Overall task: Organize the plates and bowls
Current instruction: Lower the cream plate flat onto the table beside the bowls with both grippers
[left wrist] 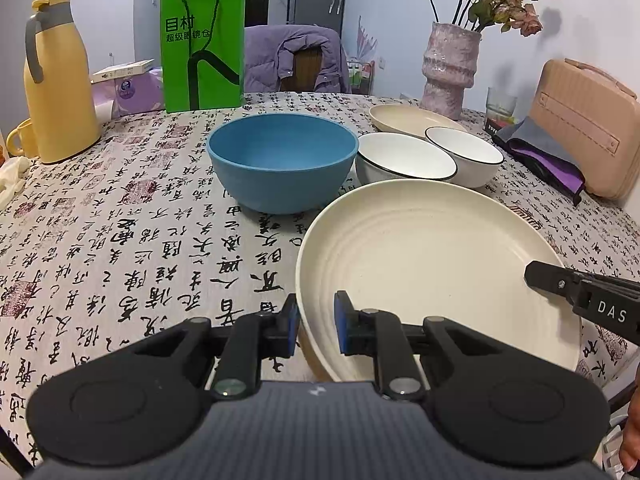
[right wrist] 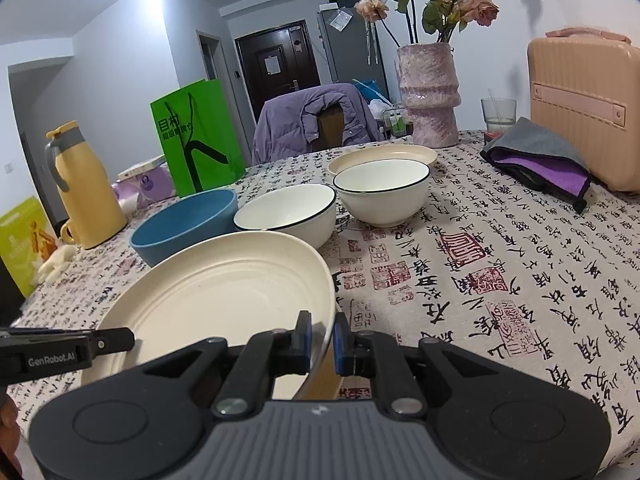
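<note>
The cream ridged plate sits tilted at the near edge of the tabletop, its rim clamped by both the left tool and the right tool. Beyond it stand a blue bowl and two white bowls.

Bright ceiling glare (upper left) — sharp focus, fisheye-bent, dark-cornered edges

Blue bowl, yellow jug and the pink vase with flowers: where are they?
Blue bowl [left wrist: 282,160]: left wrist view, on its inside.
Yellow jug [left wrist: 60,92]: left wrist view, on its body.
Pink vase [right wrist: 430,96]: right wrist view, on the middle of its side.
</note>
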